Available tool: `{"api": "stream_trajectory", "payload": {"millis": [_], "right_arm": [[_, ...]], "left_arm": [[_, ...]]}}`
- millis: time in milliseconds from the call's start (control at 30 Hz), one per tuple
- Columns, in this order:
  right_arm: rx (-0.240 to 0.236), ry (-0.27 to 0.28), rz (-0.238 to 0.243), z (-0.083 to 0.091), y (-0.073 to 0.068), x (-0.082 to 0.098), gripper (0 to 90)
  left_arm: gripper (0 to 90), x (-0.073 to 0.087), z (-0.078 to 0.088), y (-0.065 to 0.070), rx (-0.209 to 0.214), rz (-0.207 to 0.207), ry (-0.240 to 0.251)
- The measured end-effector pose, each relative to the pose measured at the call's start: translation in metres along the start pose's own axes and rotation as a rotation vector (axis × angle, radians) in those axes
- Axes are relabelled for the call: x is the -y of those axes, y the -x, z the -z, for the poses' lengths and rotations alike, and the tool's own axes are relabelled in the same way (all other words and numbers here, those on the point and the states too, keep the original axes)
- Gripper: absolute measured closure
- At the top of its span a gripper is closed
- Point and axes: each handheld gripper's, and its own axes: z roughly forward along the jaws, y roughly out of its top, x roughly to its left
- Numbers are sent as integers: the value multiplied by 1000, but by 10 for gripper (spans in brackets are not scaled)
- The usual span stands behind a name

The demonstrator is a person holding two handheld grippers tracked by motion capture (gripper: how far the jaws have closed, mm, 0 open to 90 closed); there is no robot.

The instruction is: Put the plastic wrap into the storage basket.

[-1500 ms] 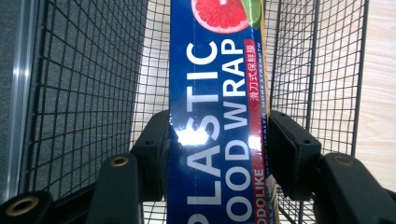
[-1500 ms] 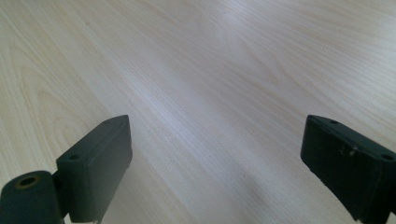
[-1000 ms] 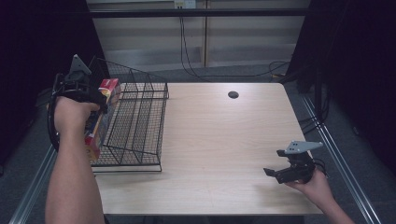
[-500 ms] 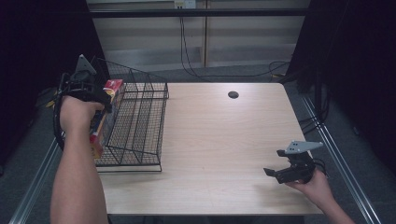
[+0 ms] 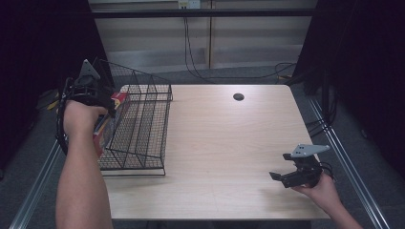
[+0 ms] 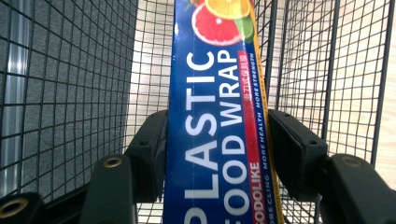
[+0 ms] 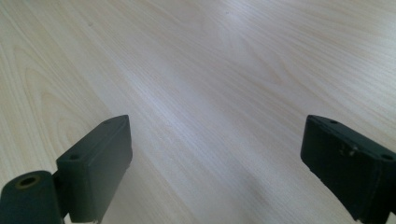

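A long blue plastic food wrap box with fruit pictures is clamped between the jaws of my left gripper. In the high view the left gripper holds the box inside the left end of the black wire basket, the box pointing down toward the basket floor. My right gripper rests low over the table near its front right corner, open, with nothing but bare wood between its jaws.
The wire basket stands on the left part of the light wooden table. A dark round hole sits near the table's far edge. Cables run along the floor behind the table.
The left gripper has carried the box slightly right and farther over the basket's left end. The right gripper has stayed where it was.
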Motion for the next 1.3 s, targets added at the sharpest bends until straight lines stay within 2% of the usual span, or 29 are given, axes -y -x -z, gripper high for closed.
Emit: {"api": "stream_trajectory", "payload": {"millis": [67, 100, 133, 367, 433, 567, 933, 1300], "right_arm": [[0, 1, 4, 0, 0, 0, 90], [4, 3, 8, 0, 0, 0, 90], [3, 4, 8, 0, 0, 0, 90], [1, 3, 8, 1, 0, 0, 89], [-1, 5, 8, 1, 0, 0, 89], [-2, 4, 8, 2, 0, 0, 89], [7, 9, 6, 4, 1, 1, 90], [5, 10, 11, 4, 0, 1, 89]], "left_arm": [[414, -1, 3, 1, -5, 0, 18], [415, -1, 7, 0, 4, -1, 60], [416, -1, 14, 1, 34, 8, 108], [342, -2, 30, 14, 69, -23, 124], [322, -1, 31, 16, 121, -10, 150], [279, -1, 32, 22, 141, -26, 167], [191, -2, 24, 52, 205, -105, 191], [165, -1, 17, 83, 244, -181, 204]]}}
